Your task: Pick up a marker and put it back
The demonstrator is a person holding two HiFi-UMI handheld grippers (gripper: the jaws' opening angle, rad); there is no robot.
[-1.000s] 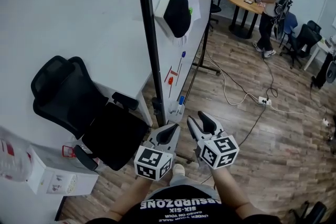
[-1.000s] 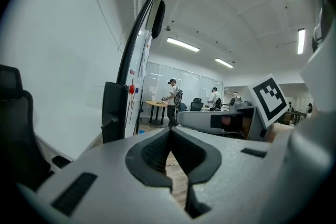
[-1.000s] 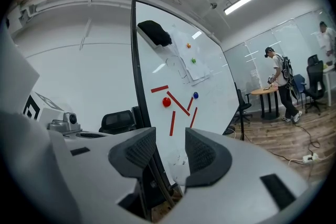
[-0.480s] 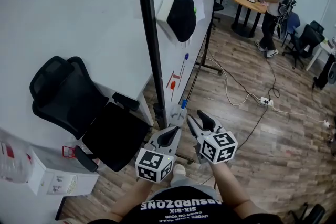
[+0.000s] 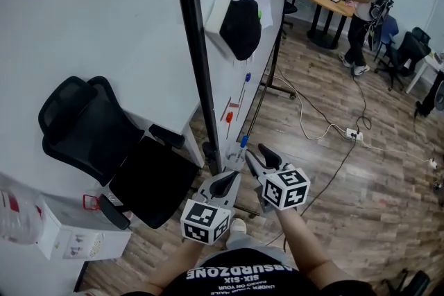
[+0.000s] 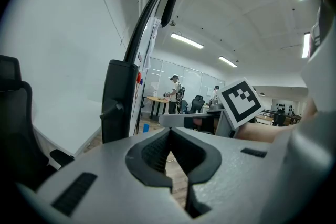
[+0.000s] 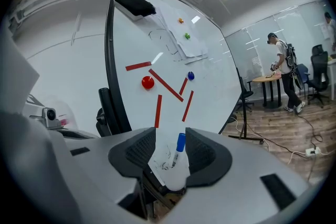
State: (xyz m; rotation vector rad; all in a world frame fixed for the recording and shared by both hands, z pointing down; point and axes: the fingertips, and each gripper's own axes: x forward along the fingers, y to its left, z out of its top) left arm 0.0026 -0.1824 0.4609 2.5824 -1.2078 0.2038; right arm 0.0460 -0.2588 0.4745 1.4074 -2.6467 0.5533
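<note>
A blue-capped marker (image 5: 242,143) stands upright in a white holder (image 5: 234,159) at the foot of the whiteboard (image 5: 239,90). In the right gripper view the marker (image 7: 180,145) shows in the gap between the jaws, still seated in the holder (image 7: 171,173). My right gripper (image 5: 258,153) (image 7: 171,136) is open, just short of the marker. To its left and lower, my left gripper (image 5: 227,180) (image 6: 169,132) is shut with nothing in it and points past the board's black frame (image 6: 116,99).
A black office chair (image 5: 97,142) stands left of the board and a white box (image 5: 69,236) lies at the lower left. A black eraser (image 5: 239,25), red strips and magnets (image 7: 148,82) are on the board. Cables and a power strip (image 5: 350,134) lie on the wood floor; a person (image 5: 364,7) stands far back by a round table.
Both grippers have moved a little forward toward the foot of the whiteboard, and the right gripper's tips now lie closer to the marker. The jaws have not changed.
</note>
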